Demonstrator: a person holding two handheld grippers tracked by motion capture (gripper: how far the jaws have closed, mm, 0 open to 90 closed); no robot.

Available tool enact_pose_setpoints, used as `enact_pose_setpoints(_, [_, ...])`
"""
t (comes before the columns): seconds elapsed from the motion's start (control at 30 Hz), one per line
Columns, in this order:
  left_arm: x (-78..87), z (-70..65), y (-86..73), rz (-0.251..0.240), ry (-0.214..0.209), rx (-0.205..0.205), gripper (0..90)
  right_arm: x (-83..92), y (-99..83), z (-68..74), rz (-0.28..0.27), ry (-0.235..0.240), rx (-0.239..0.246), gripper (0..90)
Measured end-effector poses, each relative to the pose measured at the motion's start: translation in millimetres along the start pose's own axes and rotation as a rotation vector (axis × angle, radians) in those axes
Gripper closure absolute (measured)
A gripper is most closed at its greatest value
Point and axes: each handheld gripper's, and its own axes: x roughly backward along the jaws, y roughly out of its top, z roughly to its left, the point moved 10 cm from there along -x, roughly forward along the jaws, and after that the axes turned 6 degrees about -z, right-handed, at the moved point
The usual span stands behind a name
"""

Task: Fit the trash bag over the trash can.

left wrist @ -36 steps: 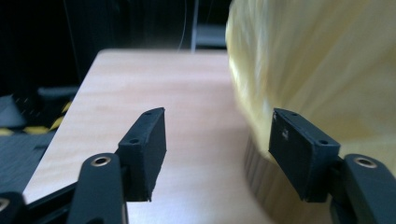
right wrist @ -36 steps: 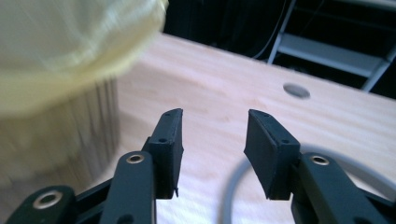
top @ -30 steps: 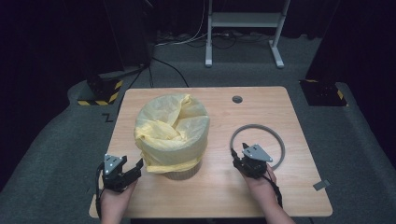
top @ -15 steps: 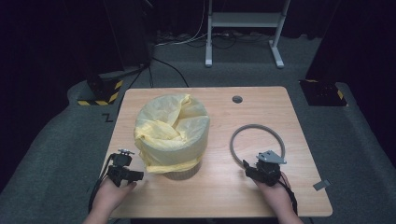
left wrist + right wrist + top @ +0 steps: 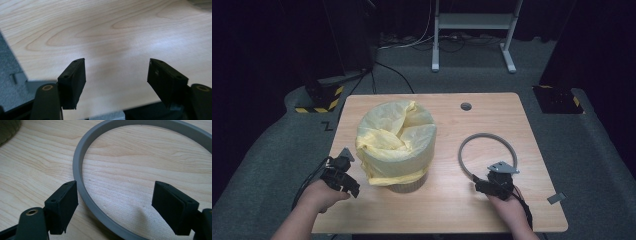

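The grey ring (image 5: 487, 152) lay flat on the table (image 5: 447, 200), right of the yellow-lined bin (image 5: 396, 145), not yet fitted. The right gripper (image 5: 115, 205), jaws just opened, straddled its rim unclamped; the left gripper (image 5: 116, 80) was spread, empty.

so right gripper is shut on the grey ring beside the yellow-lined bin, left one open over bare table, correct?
Not quite. The right gripper is open, not shut: in the right gripper view its jaws stand wide apart and have just been opening, with the grey ring passing between them, no pad pressing on it. The rest holds: the left gripper is open over the bare table, beside the yellow-lined bin.
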Motion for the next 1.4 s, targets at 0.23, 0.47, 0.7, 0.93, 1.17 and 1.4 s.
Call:
enact_pose_setpoints(0.23, [38.1,-0.3,2.9,0.013,-0.018,0.037,34.9,-0.1,-1.1,-0.7,0.007,0.004,-0.003,20.9])
enact_pose_setpoints(0.47, [88.8,-10.9,12.3,-0.013,-0.013,0.009,41.4,-1.3,-2.1,0.3,0.012,0.006,-0.002,20.9])
enact_pose_setpoints(0.7, [138.7,-23.4,27.4,-0.055,0.001,0.012,50.1,-2.3,-3.2,0.3,0.017,0.010,-0.002,20.9])
enact_pose_setpoints(0.93, [178.7,-44.6,46.1,-0.099,0.012,-0.024,60.1,-3.3,-4.5,0.1,0.024,0.014,-0.005,20.9])
enact_pose_setpoints(1.17, [202.8,-70.4,71.3,-0.113,0.026,-0.094,72.8,-5.1,-7.2,0.4,0.036,0.017,-0.015,20.9])
enact_pose_setpoints(1.4, [186.0,-102.1,92.4,-0.094,-0.014,-0.128,84.5,-6.6,-6.8,-0.7,0.037,0.025,-0.017,20.7])
